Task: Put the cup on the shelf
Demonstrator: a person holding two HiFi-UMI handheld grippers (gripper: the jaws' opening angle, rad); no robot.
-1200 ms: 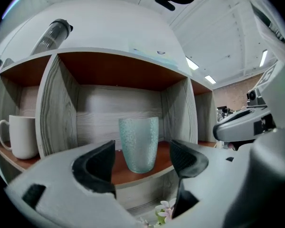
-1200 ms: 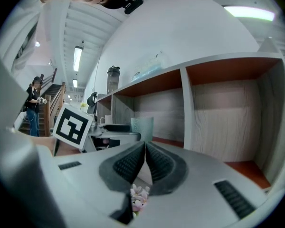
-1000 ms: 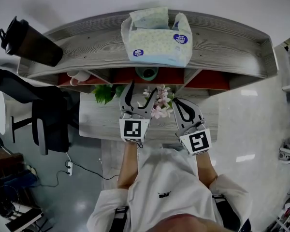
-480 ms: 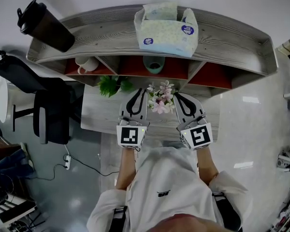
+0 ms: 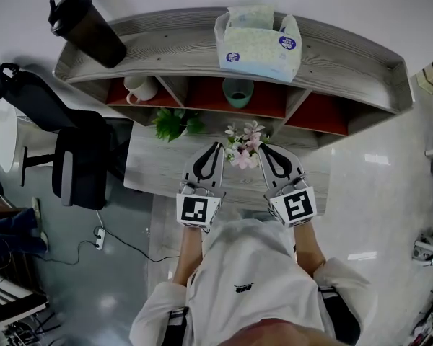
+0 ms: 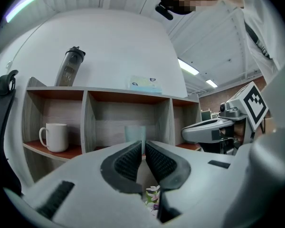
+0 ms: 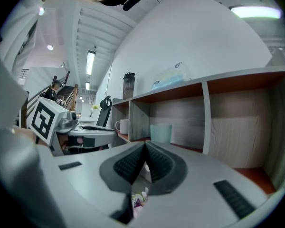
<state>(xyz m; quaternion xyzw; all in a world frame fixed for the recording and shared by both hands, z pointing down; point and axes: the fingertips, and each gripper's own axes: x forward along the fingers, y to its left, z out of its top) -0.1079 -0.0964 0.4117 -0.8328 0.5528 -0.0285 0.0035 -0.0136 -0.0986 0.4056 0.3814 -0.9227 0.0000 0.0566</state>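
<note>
A pale green cup point(image 5: 238, 92) stands upright in the middle compartment of the grey wooden shelf point(image 5: 346, 60). Both gripper views look at the cup point(image 6: 134, 133) point(image 7: 160, 132) from a short way off. My left gripper point(image 5: 216, 147) hovers over the desk in front of the shelf. Its jaws are closing the last bit, and the pads meet with nothing between them point(image 6: 144, 144). My right gripper point(image 5: 262, 148) floats beside it, also shut and empty point(image 7: 145, 146). Neither gripper touches the cup.
A white mug point(image 5: 139, 89) sits in the left compartment; the right one holds nothing. On the shelf top are a tissue pack point(image 5: 258, 42) and a dark shaker bottle point(image 5: 86, 24). A green plant point(image 5: 175, 123) and pink flowers point(image 5: 245, 141) stand on the desk, and a black chair point(image 5: 76, 164) is at the left.
My left gripper's jaws went from wide open to shut. Both grippers drew back a little from the shelf. The cup stayed in the middle compartment.
</note>
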